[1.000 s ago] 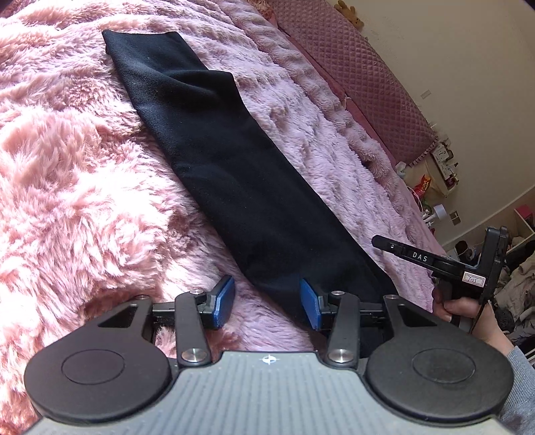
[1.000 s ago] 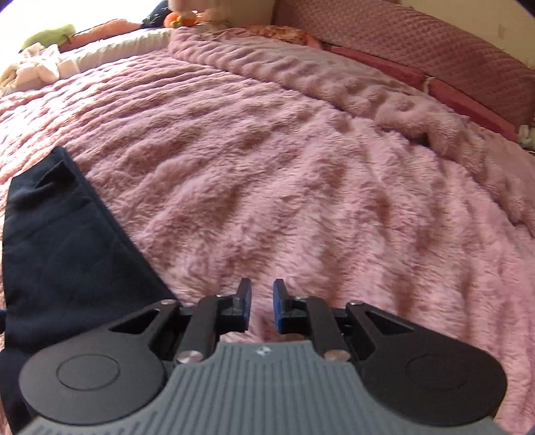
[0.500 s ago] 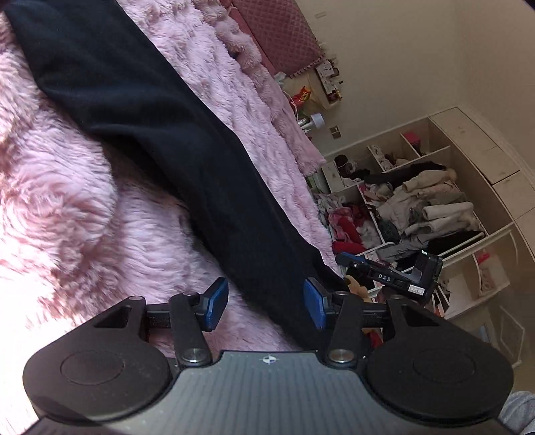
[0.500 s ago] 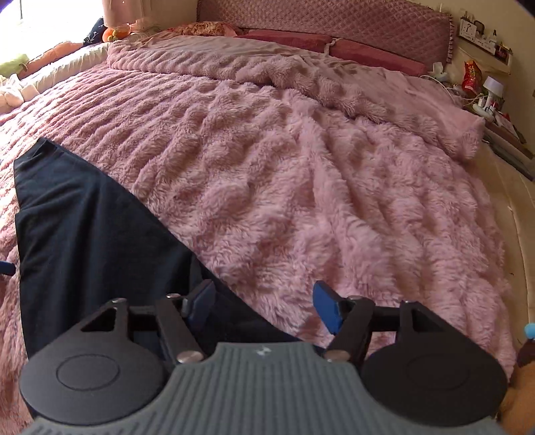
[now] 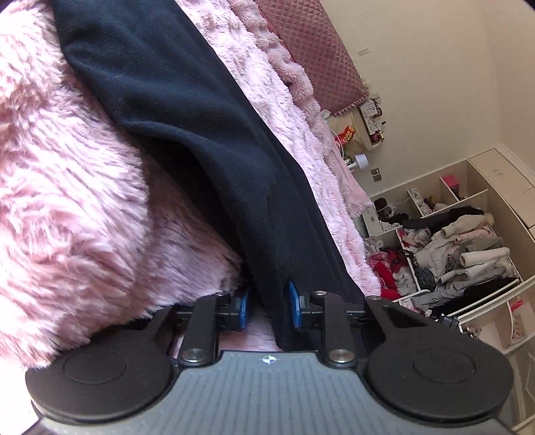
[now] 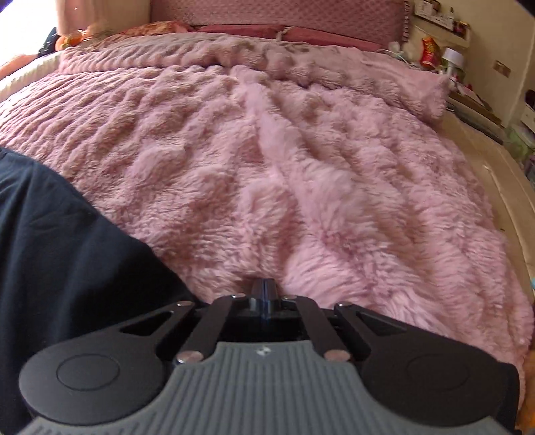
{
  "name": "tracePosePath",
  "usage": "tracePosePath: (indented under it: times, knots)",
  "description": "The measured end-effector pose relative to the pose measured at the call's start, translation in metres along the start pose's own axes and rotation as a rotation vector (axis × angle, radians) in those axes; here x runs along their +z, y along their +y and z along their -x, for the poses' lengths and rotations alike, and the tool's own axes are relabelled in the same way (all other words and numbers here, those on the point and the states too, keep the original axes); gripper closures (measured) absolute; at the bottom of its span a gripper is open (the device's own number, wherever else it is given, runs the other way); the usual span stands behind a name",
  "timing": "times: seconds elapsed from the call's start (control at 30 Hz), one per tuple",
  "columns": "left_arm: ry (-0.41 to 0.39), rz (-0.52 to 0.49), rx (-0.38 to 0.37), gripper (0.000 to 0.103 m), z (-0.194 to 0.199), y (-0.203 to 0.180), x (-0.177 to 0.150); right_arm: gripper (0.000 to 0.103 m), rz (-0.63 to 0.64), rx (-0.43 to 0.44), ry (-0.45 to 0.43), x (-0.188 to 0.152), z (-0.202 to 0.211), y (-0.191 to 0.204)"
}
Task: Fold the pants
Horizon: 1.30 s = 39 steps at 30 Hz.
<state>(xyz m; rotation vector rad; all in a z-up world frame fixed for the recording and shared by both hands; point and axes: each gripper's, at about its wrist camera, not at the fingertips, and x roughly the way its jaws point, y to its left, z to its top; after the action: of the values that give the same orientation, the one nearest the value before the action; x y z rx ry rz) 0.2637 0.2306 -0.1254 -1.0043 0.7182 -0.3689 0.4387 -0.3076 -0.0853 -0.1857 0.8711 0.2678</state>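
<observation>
Dark navy pants [image 5: 187,110] lie stretched out on a fluffy pink blanket [image 5: 67,207]. In the left wrist view my left gripper [image 5: 267,306] is at the near end of the pants, its blue pads [image 5: 293,306] closed on a fold of the dark fabric. In the right wrist view the pants [image 6: 60,241] fill the lower left. My right gripper [image 6: 264,296] is fully shut, pads together, at the blanket's surface just right of the pants' edge; nothing shows between its pads.
The pink blanket [image 6: 301,160] covers the bed up to a quilted headboard [image 6: 274,13]. A bedside shelf with a snack bag [image 6: 429,52] stands at the right. Open shelves piled with clothes [image 5: 451,247] stand beyond the bed's edge.
My left gripper has dropped to the pants' end and closed on the fabric. My right gripper, open half a second ago, has shut and moved lower.
</observation>
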Motion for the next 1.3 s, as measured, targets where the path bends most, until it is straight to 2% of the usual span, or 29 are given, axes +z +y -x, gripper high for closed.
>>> tracePosePath:
  times: [0.07,0.17,0.23,0.3,0.33,0.4,0.53,0.63,0.73,0.83,0.87,0.93,0.97,1.03,1.1,1.2,1.27,1.3]
  knots:
    - [-0.001,-0.039,0.014,0.076,0.005,-0.004,-0.005,0.103,0.006,-0.042,-0.020,-0.003,0.011,-0.002]
    - [0.004,-0.044,0.015,0.077,0.015,-0.004,-0.008,0.103,-0.026,-0.089,-0.128,-0.006,0.052,-0.004]
    - [0.009,-0.036,0.012,0.077,0.022,-0.002,-0.007,0.095,-0.103,-0.090,-0.198,-0.014,0.091,-0.008]
    - [0.006,-0.024,0.012,0.077,0.029,0.001,-0.004,0.042,-0.221,-0.055,-0.220,-0.027,0.132,-0.011]
    - [-0.001,-0.013,0.007,0.076,0.034,0.003,-0.002,0.036,-0.288,0.005,-0.207,-0.037,0.150,-0.014]
    - [-0.017,0.019,-0.009,0.076,0.041,0.011,0.001,0.034,-0.432,0.127,-0.169,-0.066,0.179,-0.015]
    - [-0.080,0.115,-0.010,0.076,0.059,0.024,0.008,0.034,-0.629,0.203,-0.114,-0.126,0.207,0.003]
    - [-0.185,0.198,0.021,0.076,0.086,0.039,0.021,0.034,-0.751,0.235,-0.096,-0.169,0.207,0.013]
    - [-0.303,0.294,0.043,0.075,0.115,0.065,0.042,0.035,-0.901,0.213,-0.089,-0.203,0.197,0.004]
    - [-0.378,0.346,0.069,0.075,0.135,0.090,0.071,0.037,-1.072,0.282,-0.144,-0.221,0.186,-0.020]
    - [-0.401,0.334,0.065,0.075,0.139,0.093,0.081,0.037,-1.079,0.286,-0.181,-0.220,0.185,-0.026]
    - [-0.446,0.302,0.065,0.066,0.145,0.098,0.098,0.037,-1.014,0.222,-0.237,-0.210,0.185,-0.032]
    - [-0.472,0.298,0.090,0.066,0.148,0.102,0.106,0.036,-0.994,0.189,-0.262,-0.204,0.185,-0.037]
    - [-0.514,0.318,0.114,0.066,0.149,0.110,0.118,0.034,-1.025,0.220,-0.264,-0.200,0.174,-0.044]
    - [-0.540,0.366,0.083,0.066,0.146,0.120,0.132,0.034,-1.050,0.234,-0.260,-0.202,0.163,-0.046]
    - [-0.549,0.413,0.018,0.066,0.137,0.131,0.152,0.034,-1.023,0.214,-0.291,-0.201,0.153,-0.043]
    - [-0.561,0.488,-0.034,0.067,0.132,0.147,0.166,0.034,-1.000,0.202,-0.304,-0.201,0.150,-0.039]
    - [-0.578,0.547,-0.059,0.076,0.130,0.154,0.171,0.034,-0.990,0.195,-0.308,-0.200,0.147,-0.038]
